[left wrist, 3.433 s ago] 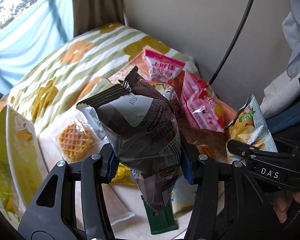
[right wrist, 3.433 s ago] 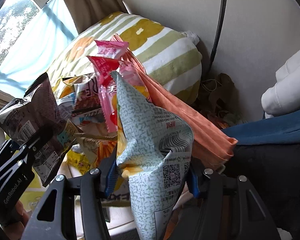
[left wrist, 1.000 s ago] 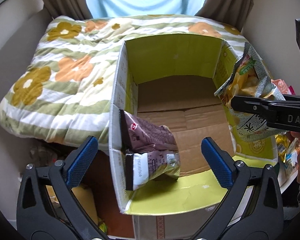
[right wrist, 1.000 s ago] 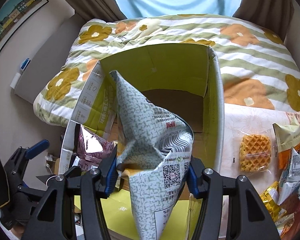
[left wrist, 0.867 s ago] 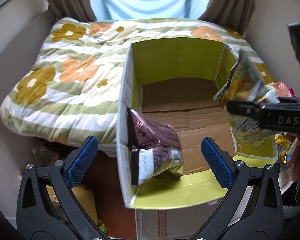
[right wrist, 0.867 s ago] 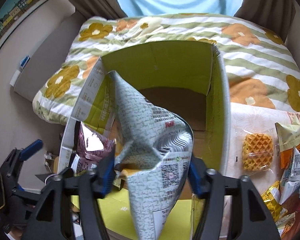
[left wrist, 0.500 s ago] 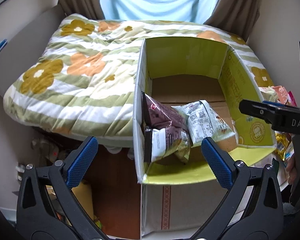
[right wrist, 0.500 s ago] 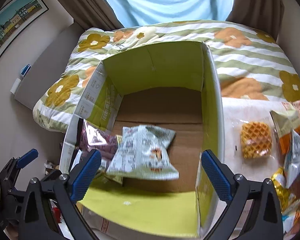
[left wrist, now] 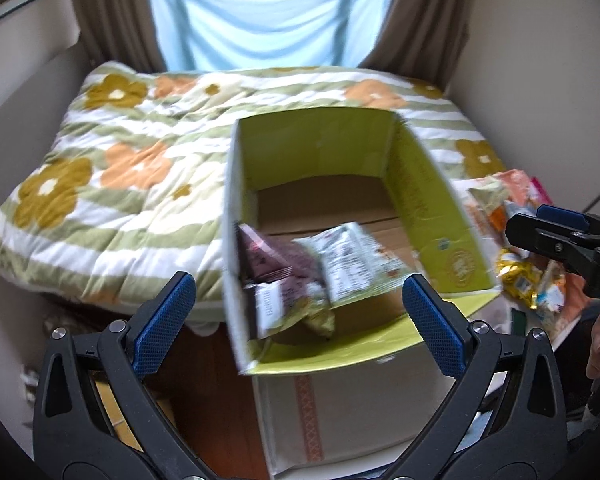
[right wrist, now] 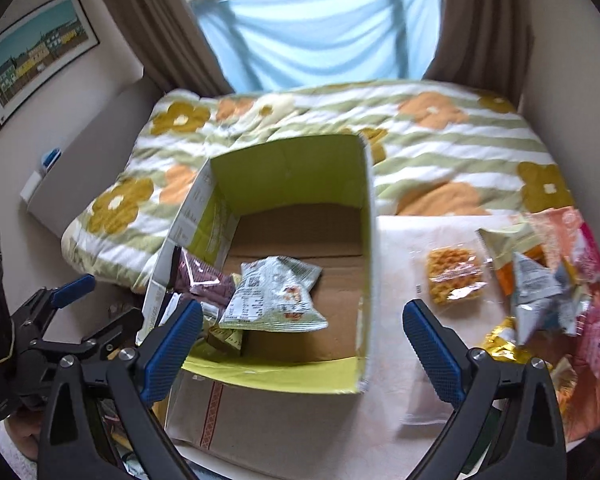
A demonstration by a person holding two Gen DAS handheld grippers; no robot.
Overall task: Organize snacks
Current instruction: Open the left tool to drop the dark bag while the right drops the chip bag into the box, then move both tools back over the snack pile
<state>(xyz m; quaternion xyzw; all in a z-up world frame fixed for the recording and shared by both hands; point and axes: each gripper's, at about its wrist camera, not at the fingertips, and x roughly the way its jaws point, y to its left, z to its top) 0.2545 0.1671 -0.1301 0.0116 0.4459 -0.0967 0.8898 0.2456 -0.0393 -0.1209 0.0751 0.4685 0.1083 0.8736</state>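
An open cardboard box point(left wrist: 424, 208) point(right wrist: 364, 216) with green inner flaps stands by the bed. Inside lie a brown snack bag point(left wrist: 272, 268) point(right wrist: 204, 276) at the left wall and a pale green snack bag point(left wrist: 352, 264) point(right wrist: 274, 296) beside it. My left gripper point(left wrist: 300, 320) is open and empty, in front of and above the box. My right gripper point(right wrist: 302, 340) is open and empty above the box's front edge. Loose snacks point(right wrist: 536, 284) point(left wrist: 516, 272), with a waffle pack point(right wrist: 454, 280), lie to the right of the box.
A flowered quilt point(left wrist: 132, 168) point(right wrist: 440, 136) covers the bed behind the box. Curtains and a window point(right wrist: 320, 28) are at the back. The left gripper shows at the left of the right wrist view point(right wrist: 72, 312); the right gripper shows at the right of the left wrist view point(left wrist: 560, 240).
Both grippers have let their bags go into the box: first the brown one, then the pale green one. Both have since pulled back and up from the box.
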